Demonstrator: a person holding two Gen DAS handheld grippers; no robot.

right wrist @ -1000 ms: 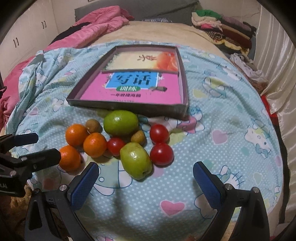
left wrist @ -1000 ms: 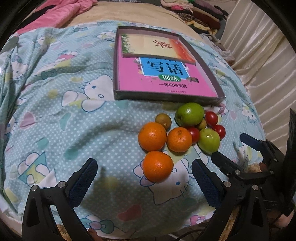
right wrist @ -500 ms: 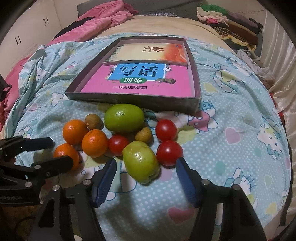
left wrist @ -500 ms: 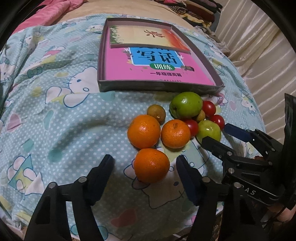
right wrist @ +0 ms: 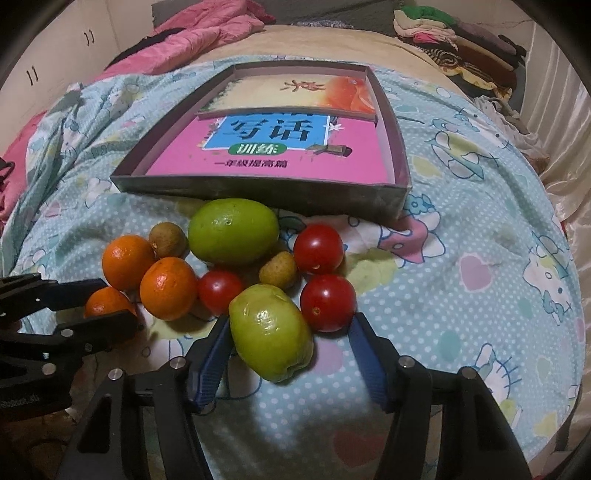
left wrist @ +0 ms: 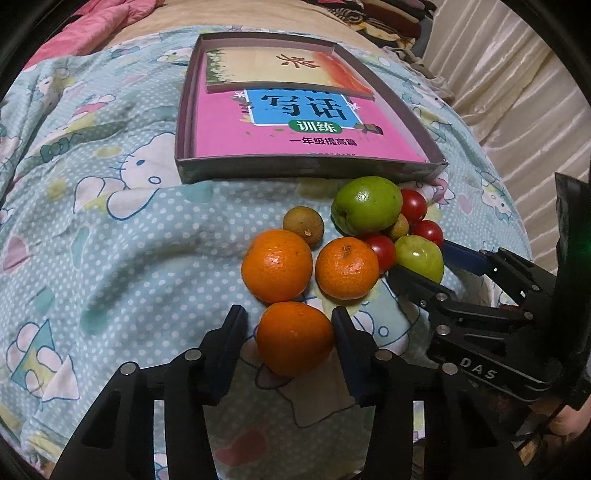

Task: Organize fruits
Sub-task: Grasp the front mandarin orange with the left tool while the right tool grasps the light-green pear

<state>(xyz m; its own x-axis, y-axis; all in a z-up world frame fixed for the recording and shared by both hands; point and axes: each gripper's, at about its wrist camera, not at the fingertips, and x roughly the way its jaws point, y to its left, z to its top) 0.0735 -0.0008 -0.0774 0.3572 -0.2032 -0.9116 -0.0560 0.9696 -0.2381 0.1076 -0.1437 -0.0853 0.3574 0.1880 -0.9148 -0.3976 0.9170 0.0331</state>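
Observation:
A cluster of fruit lies on the Hello Kitty bedspread in front of a shallow box holding pink books. My left gripper straddles the nearest orange; its right finger touches it, and a small gap shows on the left. My right gripper is open around a green fruit, with a wide gap on the right. Two more oranges, three red tomatoes, a larger green fruit and two small brown fruits lie behind.
The box sits just behind the fruit. A pink quilt and folded clothes lie at the bed's far end. A curtain hangs to the right. The right gripper's body lies beside the left one.
Both grippers have moved forward and narrowed. The left one now brackets the near orange, the right one the near green fruit. The fruit has not moved.

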